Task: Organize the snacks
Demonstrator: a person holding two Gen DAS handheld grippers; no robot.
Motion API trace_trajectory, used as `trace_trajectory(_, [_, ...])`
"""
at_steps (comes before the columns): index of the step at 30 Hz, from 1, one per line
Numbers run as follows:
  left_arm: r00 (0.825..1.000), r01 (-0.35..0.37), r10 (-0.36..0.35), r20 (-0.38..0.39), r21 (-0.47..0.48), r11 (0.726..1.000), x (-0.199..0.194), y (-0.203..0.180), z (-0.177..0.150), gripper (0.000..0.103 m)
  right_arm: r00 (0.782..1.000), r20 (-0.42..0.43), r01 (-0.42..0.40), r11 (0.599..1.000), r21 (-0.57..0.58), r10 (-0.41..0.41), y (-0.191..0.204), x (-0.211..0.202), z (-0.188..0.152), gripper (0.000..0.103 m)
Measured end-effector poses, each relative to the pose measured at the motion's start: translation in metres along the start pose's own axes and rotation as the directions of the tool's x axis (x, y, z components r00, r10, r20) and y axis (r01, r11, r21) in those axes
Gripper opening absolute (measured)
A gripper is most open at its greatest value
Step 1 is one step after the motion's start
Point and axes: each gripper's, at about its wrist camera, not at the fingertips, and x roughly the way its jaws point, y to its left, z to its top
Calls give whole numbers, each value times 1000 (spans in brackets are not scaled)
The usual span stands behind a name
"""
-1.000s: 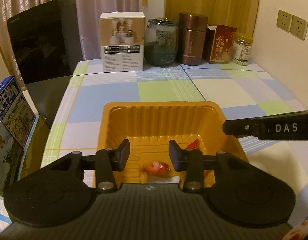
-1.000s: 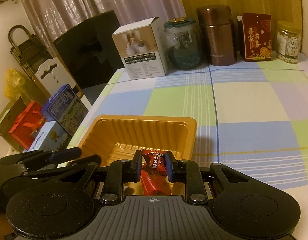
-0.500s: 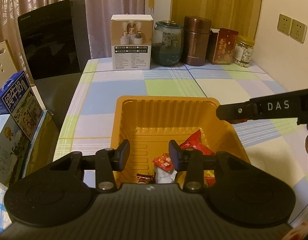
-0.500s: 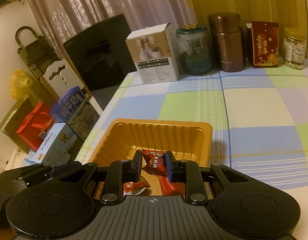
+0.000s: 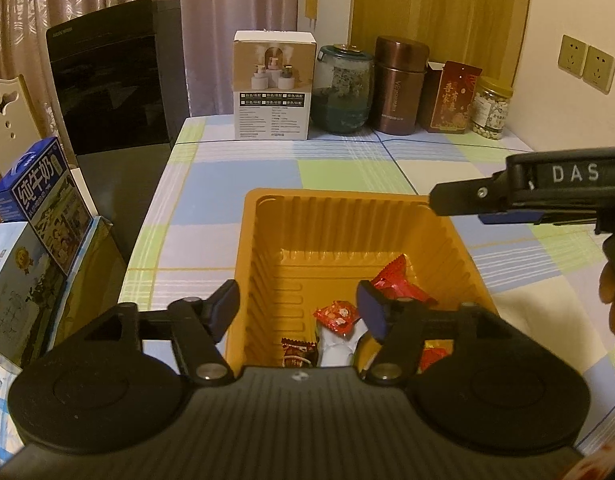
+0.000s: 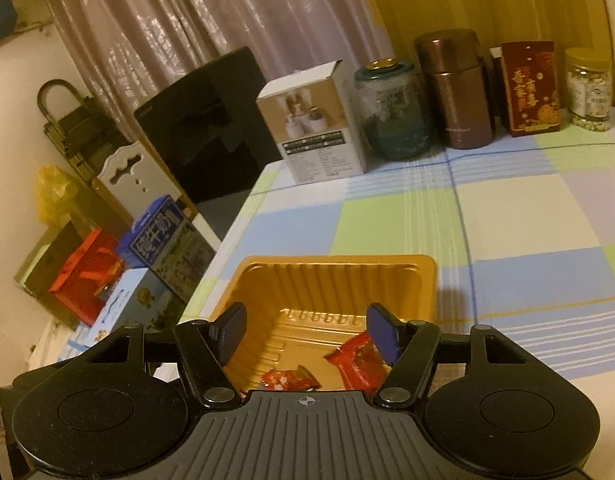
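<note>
Worktop [image 5: 235, 184] carries the orange tray [image 5: 347, 216] near its left front edge; wrapped snacks [image 5: 337, 316] lie loose inside, so sorting looks partly done. My left tongs [image 5: 303, 308] and right tongs [image 6: 307, 332] have just been opening; both stand spread, empty, over the tray. Only the left view shows the white packet [image 5: 335, 346].

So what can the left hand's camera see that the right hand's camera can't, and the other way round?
Only the left wrist view shows the right gripper from the side, the wall sockets and a white packet in the tray. Only the right wrist view shows the red gift box and the yellow bag beside the table. Both show the orange tray with red snack packets inside, and the jars and boxes along the table's far edge.
</note>
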Motion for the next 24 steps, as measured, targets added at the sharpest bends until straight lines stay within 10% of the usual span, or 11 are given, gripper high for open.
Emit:
trace_trajectory(10, [1000, 4, -4, 17, -23, 1000, -27, -7, -10, 94, 997, -19, 68, 997, 23, -68, -14, -35, -17, 66])
trace_trajectory(24, [999, -28, 30, 25, -68, 997, -103, -25, -37, 103, 993, -30, 111, 993, 29, -110, -3, -109, -71, 82])
